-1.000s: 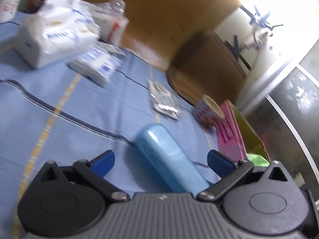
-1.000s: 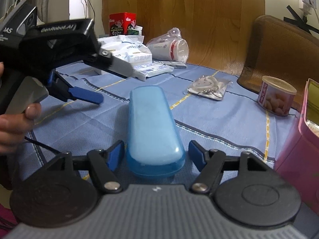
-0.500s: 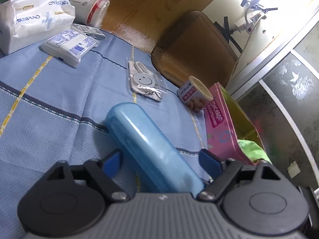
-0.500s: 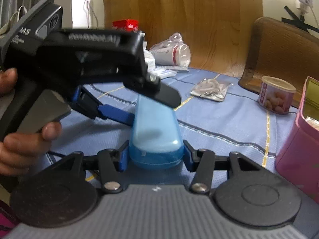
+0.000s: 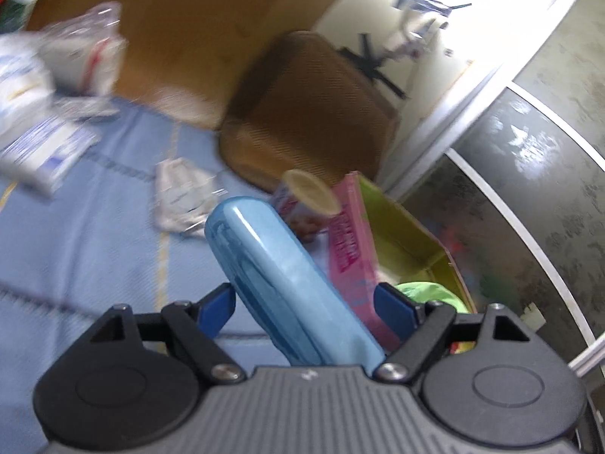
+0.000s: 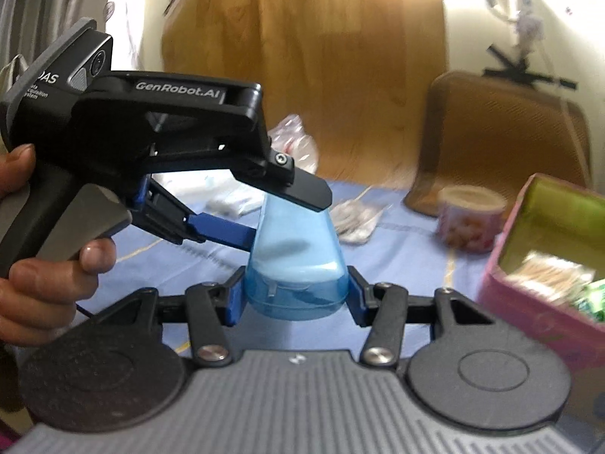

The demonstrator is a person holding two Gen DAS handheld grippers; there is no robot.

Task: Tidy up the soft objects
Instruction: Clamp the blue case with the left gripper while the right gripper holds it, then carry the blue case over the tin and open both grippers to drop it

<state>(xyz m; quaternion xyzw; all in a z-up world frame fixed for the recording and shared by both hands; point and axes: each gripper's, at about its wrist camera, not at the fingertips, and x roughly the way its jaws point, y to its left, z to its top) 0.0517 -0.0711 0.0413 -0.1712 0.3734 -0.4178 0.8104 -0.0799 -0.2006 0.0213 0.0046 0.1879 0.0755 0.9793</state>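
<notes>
Grasping one blue case (image 6: 295, 261), both the right gripper (image 6: 295, 295) and left gripper (image 5: 302, 302); blur hides the far clutter

The left gripper (image 5: 304, 300) has just been closing, and the long blue case (image 5: 280, 280) runs up between its blue fingers (image 5: 217, 308), slanting toward the left. The case sits against both pads. Behind its far end stands a small round tin (image 5: 306, 196), beside an open pink box (image 5: 349, 246) with something green (image 5: 431, 293) inside. Blurred white packets (image 5: 41, 151) lie on the blue tablecloth (image 5: 87, 234); a brown chair (image 5: 310, 113) stands beyond.
</notes>
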